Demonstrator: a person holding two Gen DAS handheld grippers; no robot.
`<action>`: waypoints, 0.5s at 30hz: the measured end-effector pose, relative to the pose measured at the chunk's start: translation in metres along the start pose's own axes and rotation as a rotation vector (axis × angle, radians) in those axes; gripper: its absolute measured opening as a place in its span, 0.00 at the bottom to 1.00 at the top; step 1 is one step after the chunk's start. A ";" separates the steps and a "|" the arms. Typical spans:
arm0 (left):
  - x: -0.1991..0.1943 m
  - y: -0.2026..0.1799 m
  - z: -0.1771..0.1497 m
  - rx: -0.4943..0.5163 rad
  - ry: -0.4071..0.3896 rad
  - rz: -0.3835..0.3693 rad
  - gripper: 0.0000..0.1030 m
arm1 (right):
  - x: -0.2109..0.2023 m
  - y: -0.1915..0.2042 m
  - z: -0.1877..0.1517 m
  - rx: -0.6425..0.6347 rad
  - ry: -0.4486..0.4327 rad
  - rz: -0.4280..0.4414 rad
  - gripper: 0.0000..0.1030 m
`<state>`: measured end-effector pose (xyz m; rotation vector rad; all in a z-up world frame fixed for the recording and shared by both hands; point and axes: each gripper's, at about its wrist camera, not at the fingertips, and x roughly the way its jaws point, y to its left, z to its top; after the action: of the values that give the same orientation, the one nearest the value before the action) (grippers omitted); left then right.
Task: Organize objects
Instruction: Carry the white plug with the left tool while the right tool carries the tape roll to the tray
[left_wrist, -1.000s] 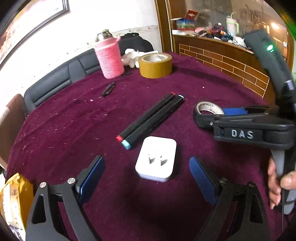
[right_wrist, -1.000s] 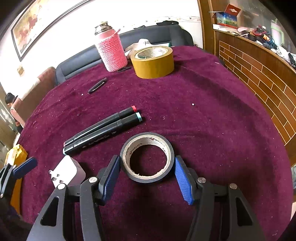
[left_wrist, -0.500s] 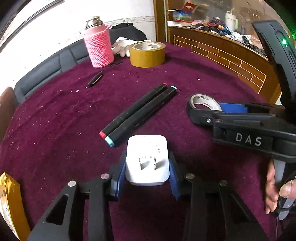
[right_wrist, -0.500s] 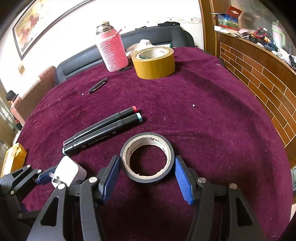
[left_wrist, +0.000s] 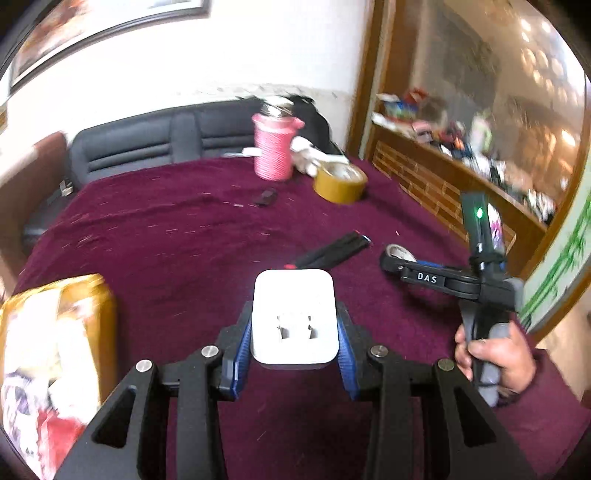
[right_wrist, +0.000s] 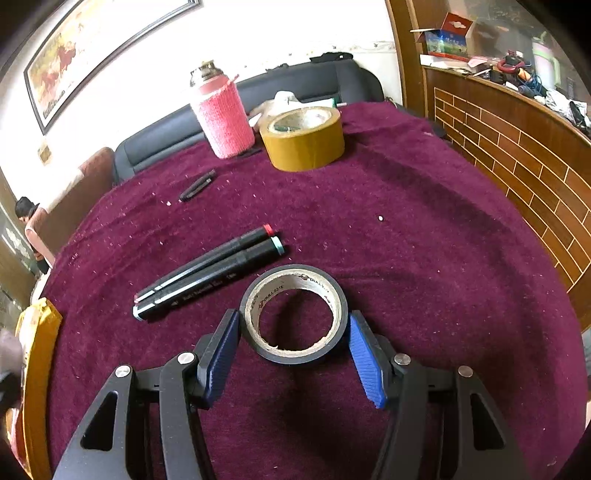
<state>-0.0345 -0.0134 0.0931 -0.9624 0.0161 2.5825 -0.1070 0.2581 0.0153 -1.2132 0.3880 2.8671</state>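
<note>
Left gripper (left_wrist: 294, 347) jaws tight on the white plug adapter (left_wrist: 294, 317); right gripper (right_wrist: 293, 354) jaws apart, flanking the black tape roll (right_wrist: 293, 314).

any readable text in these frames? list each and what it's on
"DAS": white letters on the side of the right claw, left wrist view.
Print inside the core of the black tape roll: too small and warped to read.
White lettering on the barrel of the markers: too small to read.
White plug adapter in the left claw: no text visible.
</note>
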 end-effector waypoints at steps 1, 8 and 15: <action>-0.018 0.014 -0.004 -0.026 -0.018 0.015 0.37 | -0.002 0.003 0.000 -0.010 -0.009 0.006 0.61; -0.127 0.108 -0.042 -0.148 -0.079 0.232 0.38 | -0.029 0.060 -0.017 -0.119 -0.032 0.062 0.61; -0.165 0.189 -0.105 -0.275 0.000 0.439 0.38 | -0.075 0.143 -0.040 -0.208 -0.028 0.234 0.62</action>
<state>0.0787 -0.2610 0.0945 -1.1638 -0.1470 3.0454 -0.0406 0.1172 0.0736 -1.2289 0.2508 3.1907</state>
